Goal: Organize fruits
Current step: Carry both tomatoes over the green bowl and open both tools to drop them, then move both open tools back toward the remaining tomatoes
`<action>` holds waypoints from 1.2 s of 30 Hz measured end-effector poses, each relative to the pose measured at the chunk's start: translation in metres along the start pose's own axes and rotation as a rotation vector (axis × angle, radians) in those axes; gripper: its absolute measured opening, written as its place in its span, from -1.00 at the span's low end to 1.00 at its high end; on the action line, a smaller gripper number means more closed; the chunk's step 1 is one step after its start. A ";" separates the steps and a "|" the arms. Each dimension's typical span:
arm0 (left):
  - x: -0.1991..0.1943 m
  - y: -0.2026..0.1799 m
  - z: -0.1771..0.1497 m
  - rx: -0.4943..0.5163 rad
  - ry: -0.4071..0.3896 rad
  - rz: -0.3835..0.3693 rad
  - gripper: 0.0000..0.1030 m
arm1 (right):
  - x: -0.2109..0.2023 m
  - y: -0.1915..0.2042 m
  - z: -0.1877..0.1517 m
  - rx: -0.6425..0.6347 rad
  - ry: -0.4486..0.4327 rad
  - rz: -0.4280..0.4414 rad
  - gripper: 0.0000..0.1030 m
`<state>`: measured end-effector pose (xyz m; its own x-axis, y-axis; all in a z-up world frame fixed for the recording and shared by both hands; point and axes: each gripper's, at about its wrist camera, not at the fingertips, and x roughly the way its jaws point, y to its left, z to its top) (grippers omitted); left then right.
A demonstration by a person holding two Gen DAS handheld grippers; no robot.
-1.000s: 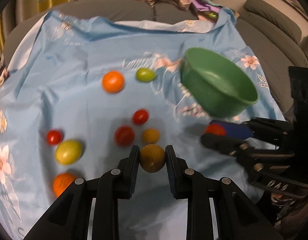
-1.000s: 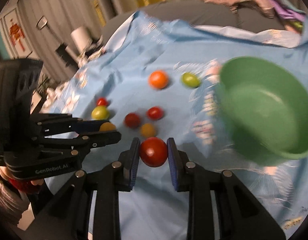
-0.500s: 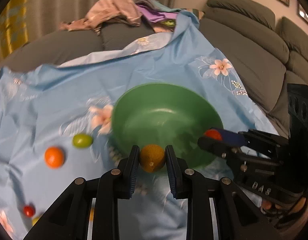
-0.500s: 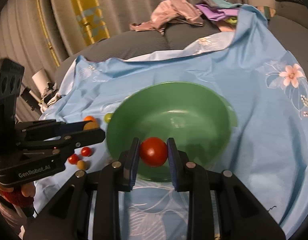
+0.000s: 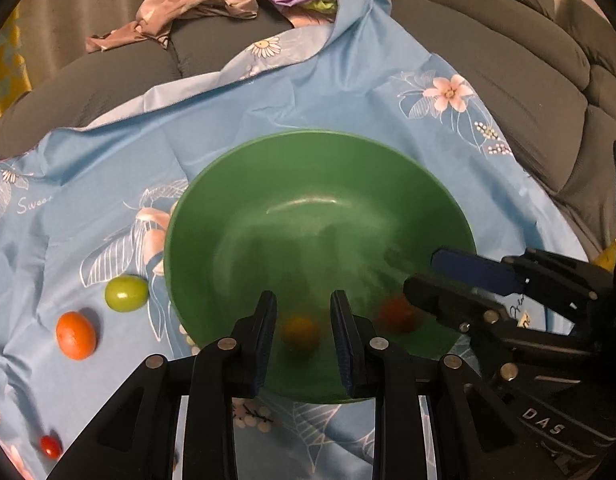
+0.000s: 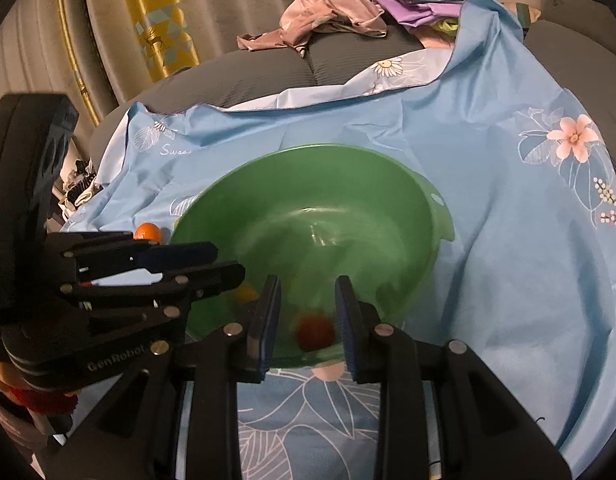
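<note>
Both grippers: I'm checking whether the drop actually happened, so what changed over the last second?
Both swung from the loose fruit to above the green bowl and opened. The left gripper let go of its yellow-brown fruit, the right gripper its red tomato; both fruits show blurred inside the bowl. The orange fruit and green fruit stayed on the blue cloth.

Both fruits now loose in bowl.

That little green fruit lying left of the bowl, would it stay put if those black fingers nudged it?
Probably not. The green fruit looks round and smooth, so a nudge would likely send it rolling. The blue cloth is creased, which might stop it early. It sits close to the green bowl, so it could bump the wall.
</note>
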<state>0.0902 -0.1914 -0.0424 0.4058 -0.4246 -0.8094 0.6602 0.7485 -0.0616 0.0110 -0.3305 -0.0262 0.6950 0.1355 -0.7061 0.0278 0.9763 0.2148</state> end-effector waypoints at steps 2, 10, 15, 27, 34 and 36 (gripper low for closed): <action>-0.004 0.002 -0.001 -0.018 -0.014 -0.003 -0.49 | -0.003 -0.002 0.000 0.021 -0.004 0.004 -0.25; -0.056 0.026 -0.032 -0.099 -0.102 0.043 -0.09 | -0.034 -0.015 -0.007 0.101 -0.057 0.022 -0.10; -0.087 0.057 -0.092 -0.217 -0.094 0.093 -0.03 | -0.045 -0.016 -0.016 0.132 -0.047 0.025 -0.08; -0.132 0.104 -0.196 -0.433 -0.039 0.202 -0.03 | -0.049 0.043 -0.032 -0.020 0.021 0.115 0.00; -0.136 0.105 -0.208 -0.451 -0.063 0.164 -0.04 | -0.030 0.096 -0.049 -0.170 0.120 0.184 -0.01; -0.136 0.108 -0.209 -0.456 -0.074 0.150 -0.04 | -0.024 0.109 -0.053 -0.204 0.147 0.195 -0.01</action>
<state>-0.0260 0.0540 -0.0610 0.5301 -0.3172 -0.7863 0.2536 0.9442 -0.2099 -0.0405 -0.2186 -0.0220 0.5616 0.3322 -0.7578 -0.2512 0.9411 0.2264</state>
